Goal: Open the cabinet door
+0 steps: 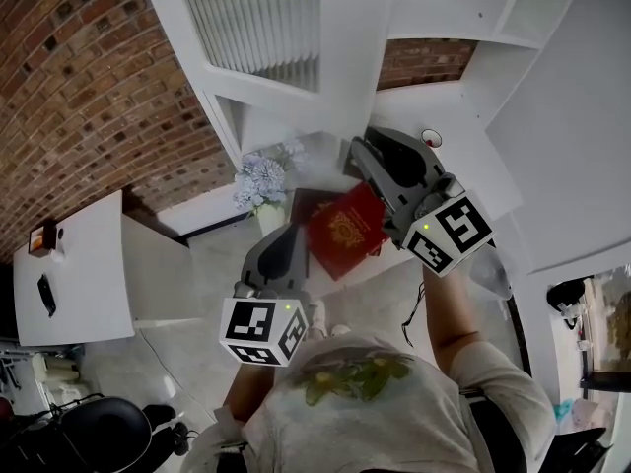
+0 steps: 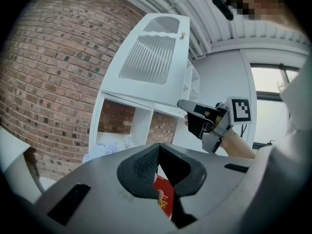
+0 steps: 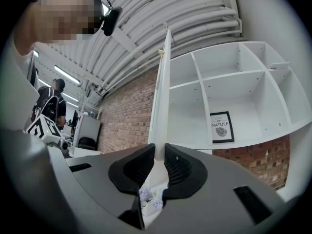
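Right gripper (image 1: 360, 152): jaws clamped on the free edge of the cabinet door (image 1: 258, 20). In the right gripper view the door (image 3: 163, 96) is edge-on, a thin white strip running up from between the jaws (image 3: 157, 150), with both pads against it.

The door is partly swung out from the cabinet (image 3: 234, 82). Open white compartments fill the right half of that view, with a framed leaf print (image 3: 222, 126) in a lower one.

In the left gripper view the door's slatted panel (image 2: 148, 57) sits upper centre with a small gold knob (image 2: 184, 34) near its top corner. The right gripper (image 2: 187, 112) is at the door's lower right edge.

Left gripper (image 1: 299, 247): jaws closed on a red booklet (image 1: 347, 227) with gold print. It sits centre of the head view, just below the right gripper. In the left gripper view the booklet (image 2: 164, 196) shows in the gap under the jaw tips (image 2: 158, 160).

A bunch of pale flowers (image 1: 261, 177) is in the shelf opening under the door, left of the booklet. Brick wall (image 1: 89, 77) takes the upper left, and a white table (image 1: 79, 264) is at mid left.
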Tool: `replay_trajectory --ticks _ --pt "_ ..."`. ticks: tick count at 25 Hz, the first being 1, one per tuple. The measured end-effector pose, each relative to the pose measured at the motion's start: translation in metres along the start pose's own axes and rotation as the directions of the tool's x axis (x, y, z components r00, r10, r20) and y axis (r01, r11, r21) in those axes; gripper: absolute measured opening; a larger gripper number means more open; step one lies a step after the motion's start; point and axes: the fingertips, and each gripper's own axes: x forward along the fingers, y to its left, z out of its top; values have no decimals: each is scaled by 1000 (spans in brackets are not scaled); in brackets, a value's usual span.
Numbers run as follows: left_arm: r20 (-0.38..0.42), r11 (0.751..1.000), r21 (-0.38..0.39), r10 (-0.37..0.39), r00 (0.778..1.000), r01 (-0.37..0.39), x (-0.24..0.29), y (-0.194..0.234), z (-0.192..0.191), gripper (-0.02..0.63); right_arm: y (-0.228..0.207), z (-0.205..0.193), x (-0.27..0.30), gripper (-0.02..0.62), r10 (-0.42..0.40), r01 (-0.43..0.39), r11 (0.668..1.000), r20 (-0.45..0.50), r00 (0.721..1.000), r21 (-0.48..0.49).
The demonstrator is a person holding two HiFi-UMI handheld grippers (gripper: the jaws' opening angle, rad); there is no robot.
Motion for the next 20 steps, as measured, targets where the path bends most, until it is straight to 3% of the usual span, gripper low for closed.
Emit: replay_trajectory --ticks 8,20 --pt "14 1000 13 -14 1000 13 -6 -5 2 9 19 2 -5 72 20 -20 1000 12 1000 10" --pt "36 999 20 30 999 -30 -17 5 9 9 41 5 -7 71 74 -75 997 22 997 21"
